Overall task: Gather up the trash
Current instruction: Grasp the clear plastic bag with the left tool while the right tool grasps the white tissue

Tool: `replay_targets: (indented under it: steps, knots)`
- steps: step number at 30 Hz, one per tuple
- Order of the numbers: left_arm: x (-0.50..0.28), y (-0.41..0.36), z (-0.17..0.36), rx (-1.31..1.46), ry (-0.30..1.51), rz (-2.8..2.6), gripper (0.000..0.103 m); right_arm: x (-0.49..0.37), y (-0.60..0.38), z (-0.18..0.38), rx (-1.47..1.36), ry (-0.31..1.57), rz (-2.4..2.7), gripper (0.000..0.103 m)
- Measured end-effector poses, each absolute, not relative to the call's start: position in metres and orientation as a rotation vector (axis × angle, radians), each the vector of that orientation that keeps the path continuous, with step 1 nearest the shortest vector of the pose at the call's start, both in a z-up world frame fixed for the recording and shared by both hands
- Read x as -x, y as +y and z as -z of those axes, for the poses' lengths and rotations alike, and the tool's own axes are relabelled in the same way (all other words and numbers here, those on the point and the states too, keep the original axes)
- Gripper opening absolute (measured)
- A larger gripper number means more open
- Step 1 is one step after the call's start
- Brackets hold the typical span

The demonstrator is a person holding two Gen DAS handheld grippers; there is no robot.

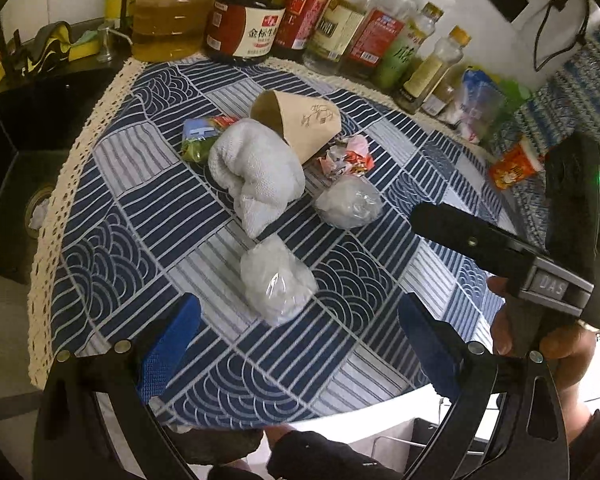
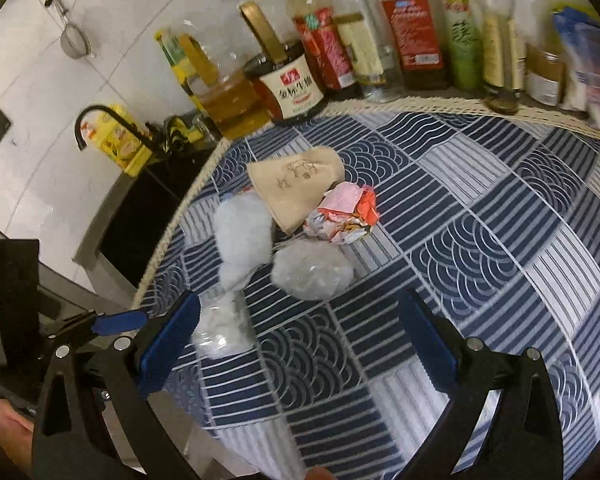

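Trash lies in a cluster on the blue patterned cloth (image 1: 148, 216): a brown paper cup (image 1: 300, 124) on its side, a white rag (image 1: 256, 168), a crumpled red and pink wrapper (image 1: 346, 156), a green and blue packet (image 1: 202, 138), and two clear plastic wads (image 1: 348, 202) (image 1: 276, 280). My left gripper (image 1: 300, 344) is open, with the nearer wad just ahead of its blue pads. My right gripper (image 2: 300, 344) is open too, above the cloth; one plastic wad (image 2: 220, 326) touches its left pad, the other wad (image 2: 312, 274), the wrapper (image 2: 346, 214), cup (image 2: 296, 184) and rag (image 2: 242, 240) lie beyond.
Several bottles (image 1: 244, 16) and jars line the back of the counter. A black sink (image 1: 24, 152) with a faucet (image 2: 100, 120) lies left of the cloth. An orange snack pack (image 1: 514, 168) sits far right. The right gripper's body (image 1: 512, 256) and a hand (image 1: 548, 344) show at right.
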State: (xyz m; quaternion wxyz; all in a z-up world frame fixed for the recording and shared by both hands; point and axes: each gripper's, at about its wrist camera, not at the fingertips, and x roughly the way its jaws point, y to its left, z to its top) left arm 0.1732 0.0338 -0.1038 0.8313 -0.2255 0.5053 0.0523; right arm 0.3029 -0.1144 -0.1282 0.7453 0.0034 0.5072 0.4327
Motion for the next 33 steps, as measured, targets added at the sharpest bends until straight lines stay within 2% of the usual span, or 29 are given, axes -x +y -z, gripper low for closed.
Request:
replay_targets:
  steps: [6,9,10,11,13,15,17,18,21,23,26,33]
  knots:
    - [-0.188,0.036,0.124,0.476,1.119,-0.173,0.096,-0.323,-0.1,0.147,0.013,1.16,-1.006,0.098]
    - [-0.191,0.038,0.135,0.488,1.145,-0.193,0.095,-0.328,-0.096,0.153,0.018,1.165,-1.024,0.095]
    - [-0.191,0.04,0.137,0.506,1.145,-0.196,0.095,-0.329,-0.094,0.155,0.022,1.169,-1.027,0.091]
    - [-0.192,0.041,0.138,0.522,1.14,-0.194,0.092,-0.331,-0.092,0.157,0.024,1.178,-1.032,0.086]
    - [-0.193,0.042,0.141,0.535,1.138,-0.197,0.08,-0.333,-0.089,0.16,0.031,1.186,-1.035,0.086]
    - [-0.196,0.039,0.145,0.504,1.155,-0.203,0.075,-0.334,-0.086,0.163,0.037,1.191,-1.04,0.086]
    - [-0.198,0.037,0.148,0.498,1.161,-0.2,0.065,-0.335,-0.083,0.167,0.044,1.206,-1.048,0.074]
    - [-0.199,0.035,0.149,0.494,1.165,-0.199,0.059,-0.335,-0.082,0.168,0.051,1.21,-1.046,0.072]
    - [-0.2,0.034,0.15,0.48,1.164,-0.199,0.054,-0.336,-0.077,0.172,0.065,1.212,-1.051,0.069]
    - [-0.2,0.035,0.15,0.482,1.159,-0.205,0.053,-0.337,-0.074,0.176,0.068,1.223,-1.055,0.061]
    - [-0.199,0.035,0.151,0.488,1.158,-0.203,0.05,-0.337,-0.072,0.177,0.075,1.222,-1.053,0.057]
    - [-0.196,0.034,0.149,0.499,1.156,-0.18,0.046,-0.337,-0.079,0.173,0.049,1.22,-1.054,0.055]
